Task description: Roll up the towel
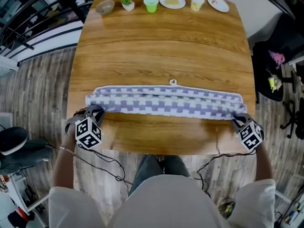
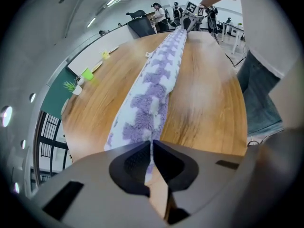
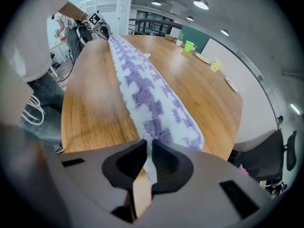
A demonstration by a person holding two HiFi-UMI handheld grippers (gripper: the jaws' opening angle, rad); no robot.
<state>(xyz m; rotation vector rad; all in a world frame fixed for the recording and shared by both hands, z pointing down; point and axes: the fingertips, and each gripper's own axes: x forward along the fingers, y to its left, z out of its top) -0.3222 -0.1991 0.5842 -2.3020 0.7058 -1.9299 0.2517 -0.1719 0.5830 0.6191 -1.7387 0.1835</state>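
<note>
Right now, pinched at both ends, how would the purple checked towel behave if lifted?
Likely floppy: the towel lies in soft folds, so its middle would probably sag between the left hand-held gripper and right hand-held gripper. Its fluffy pile should resist slipping.

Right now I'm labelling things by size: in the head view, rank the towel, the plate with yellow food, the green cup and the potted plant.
Largest to smallest:
1. towel
2. plate with yellow food
3. green cup and potted plant look about alike, so unranked.
</note>
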